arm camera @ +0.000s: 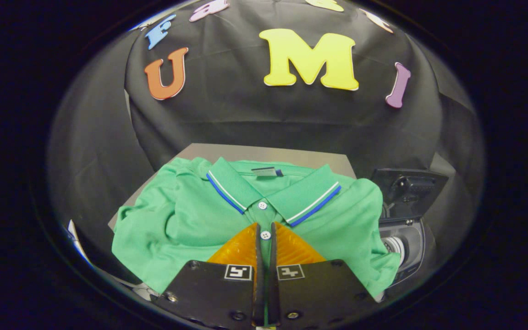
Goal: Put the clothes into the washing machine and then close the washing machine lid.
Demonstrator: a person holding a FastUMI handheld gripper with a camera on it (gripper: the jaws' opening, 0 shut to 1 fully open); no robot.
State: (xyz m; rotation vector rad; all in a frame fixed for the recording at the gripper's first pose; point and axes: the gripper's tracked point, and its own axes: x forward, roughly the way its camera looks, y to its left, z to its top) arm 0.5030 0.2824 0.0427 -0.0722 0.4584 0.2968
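Fingers of our gripper (264, 229) pinch the shirt (190, 220) placket on the table (264, 153), washer (404, 238) just right; we judge so thin a fold may slip.

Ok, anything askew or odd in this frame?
Nothing damaged or spilled. The shirt lies rumpled, its right edge drooping over the washer, whose lid stands open. The tool is nearly closed at the placket.
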